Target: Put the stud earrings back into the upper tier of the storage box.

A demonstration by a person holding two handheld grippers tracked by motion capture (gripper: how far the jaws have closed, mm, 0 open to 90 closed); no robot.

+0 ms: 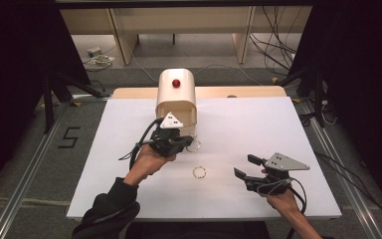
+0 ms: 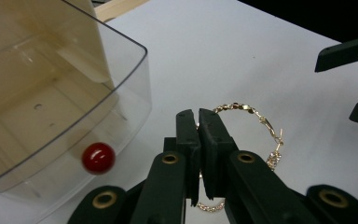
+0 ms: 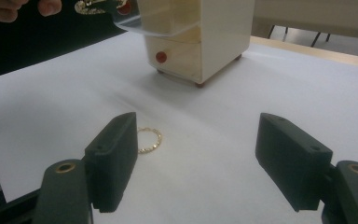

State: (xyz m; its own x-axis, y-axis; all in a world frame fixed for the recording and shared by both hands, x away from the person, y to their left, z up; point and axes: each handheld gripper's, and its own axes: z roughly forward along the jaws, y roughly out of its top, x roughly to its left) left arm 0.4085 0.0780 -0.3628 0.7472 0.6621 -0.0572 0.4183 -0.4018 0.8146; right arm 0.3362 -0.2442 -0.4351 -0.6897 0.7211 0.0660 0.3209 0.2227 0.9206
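Observation:
A cream jewellery box (image 1: pixel 176 94) stands at the back middle of the white table (image 1: pixel 278 124), its clear drawer (image 2: pixel 51 98) with a red knob (image 2: pixel 98 157) pulled out. My left gripper (image 1: pixel 188 142) hovers just in front of that drawer, shut on a gold chain bracelet (image 2: pixel 251 112) that hangs from its jaws (image 1: pixel 194 145). A second gold bracelet (image 1: pixel 199 172) lies flat on the table. My right gripper (image 1: pixel 243 165) rests at the front right, open and holding nothing, with that bracelet (image 3: pixel 149 140) lying ahead of its left jaw.
In the right gripper view the box (image 3: pixel 214 37) has a lower drawer, closed, with a red knob (image 3: pixel 161 57). A wooden strip (image 1: pixel 258 91) edges the table's far side. Cables and table legs lie on the floor beyond.

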